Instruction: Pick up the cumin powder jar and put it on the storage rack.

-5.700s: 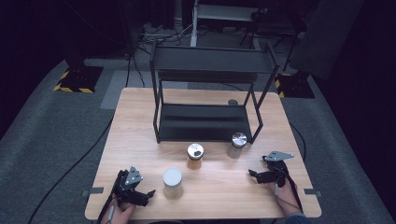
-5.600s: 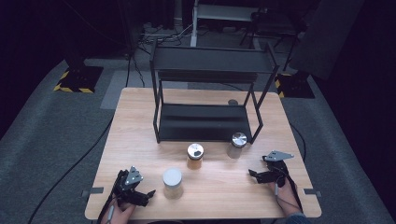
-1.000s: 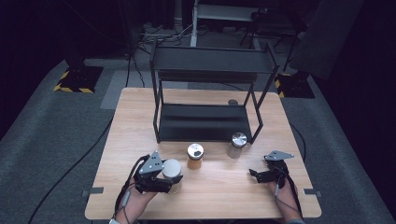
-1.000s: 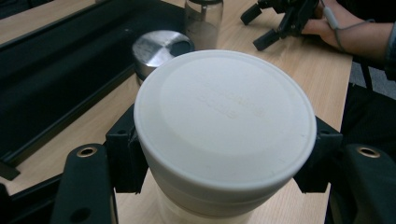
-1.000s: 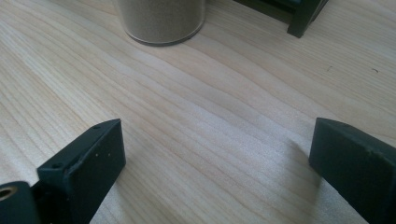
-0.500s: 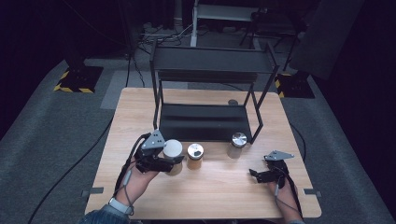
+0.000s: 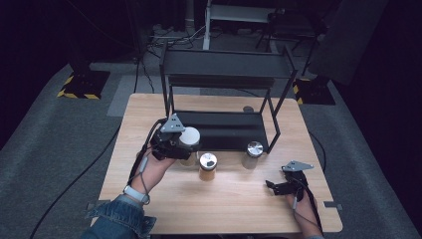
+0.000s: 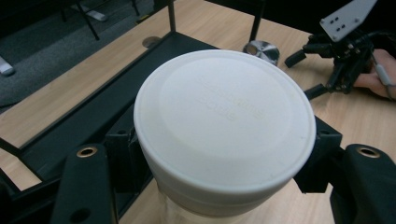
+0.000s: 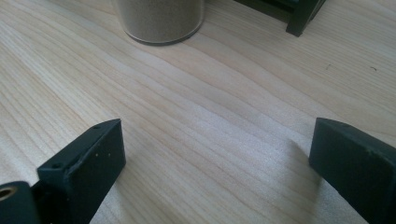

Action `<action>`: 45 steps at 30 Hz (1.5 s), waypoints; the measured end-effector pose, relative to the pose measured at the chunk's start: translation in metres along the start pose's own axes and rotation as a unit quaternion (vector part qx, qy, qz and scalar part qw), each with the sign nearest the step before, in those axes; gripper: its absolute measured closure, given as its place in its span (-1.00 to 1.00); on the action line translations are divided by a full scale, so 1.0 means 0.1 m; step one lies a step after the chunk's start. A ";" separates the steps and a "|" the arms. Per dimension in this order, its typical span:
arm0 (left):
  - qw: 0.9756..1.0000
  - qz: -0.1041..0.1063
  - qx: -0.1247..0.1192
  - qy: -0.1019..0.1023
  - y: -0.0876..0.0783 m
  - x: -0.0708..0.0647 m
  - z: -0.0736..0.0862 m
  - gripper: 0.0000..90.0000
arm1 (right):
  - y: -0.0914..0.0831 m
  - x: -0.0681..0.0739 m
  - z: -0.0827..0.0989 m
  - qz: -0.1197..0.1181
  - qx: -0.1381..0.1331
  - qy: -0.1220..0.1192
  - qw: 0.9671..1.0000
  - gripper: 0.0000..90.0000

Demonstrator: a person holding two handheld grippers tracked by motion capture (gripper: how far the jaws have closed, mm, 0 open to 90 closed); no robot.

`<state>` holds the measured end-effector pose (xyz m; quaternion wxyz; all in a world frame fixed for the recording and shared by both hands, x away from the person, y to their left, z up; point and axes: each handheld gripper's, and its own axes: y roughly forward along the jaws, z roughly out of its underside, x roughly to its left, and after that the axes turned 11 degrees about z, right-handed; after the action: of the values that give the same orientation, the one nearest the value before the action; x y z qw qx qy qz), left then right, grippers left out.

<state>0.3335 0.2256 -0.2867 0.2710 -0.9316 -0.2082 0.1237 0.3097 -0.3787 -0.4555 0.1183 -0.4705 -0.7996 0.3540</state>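
Note:
My left gripper (image 7: 183, 148) is shut on a jar with a white lid (image 7: 189, 136), held above the table just in front of the black two-level rack (image 7: 219, 79). In the left gripper view the white-lidded jar (image 8: 224, 121) sits clamped between the two black jaws, over the rack's lower shelf (image 8: 93, 107). My right gripper (image 7: 274, 185) rests open near the table's front right edge; in its own view the right gripper (image 9: 215, 163) has only bare wood between its fingers. A jar with a silver lid (image 7: 207, 166) stands mid-table, another silver-lidded jar (image 7: 254, 151) by the rack's front right leg.
The wooden table (image 7: 224, 209) has free room along its front and left. A small round lid or disc (image 7: 248, 109) lies behind the rack's lower shelf. The base of a jar (image 9: 159, 18) and a rack foot (image 9: 303, 16) are ahead of the right gripper.
My left gripper has lifted the white-lidded jar and carried it away from the front edge toward the rack. The right gripper has stayed put.

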 end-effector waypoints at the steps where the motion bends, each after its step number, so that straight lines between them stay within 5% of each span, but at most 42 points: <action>1: 1.000 0.000 0.001 -0.001 0.01 0.03 -0.02 -0.27 | 0.00 0.00 0.00 0.000 0.000 0.000 1.000 -0.93; 12: 0.999 -0.020 0.018 -0.021 0.29 0.37 -0.21 -0.27 | 0.00 0.00 0.00 0.000 0.000 0.000 1.000 -0.93; 18: 0.998 -0.027 0.019 -0.050 0.46 0.56 -0.25 -0.27 | 0.00 0.00 0.00 0.000 0.000 0.000 1.000 -0.93; 30: 0.994 -0.048 0.033 -0.089 0.83 0.76 -0.32 -0.26 | 0.00 0.00 0.00 0.000 0.000 0.000 1.000 -0.93; 45: 0.990 -0.074 0.061 -0.099 1.17 0.87 -0.36 -0.27 | 0.00 0.00 0.00 -0.001 0.000 -0.001 1.000 -0.94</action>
<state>0.4598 0.1592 -0.3318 0.3139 -0.8784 -0.2942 0.2080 0.3101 -0.3787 -0.4553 0.1182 -0.4697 -0.7998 0.3546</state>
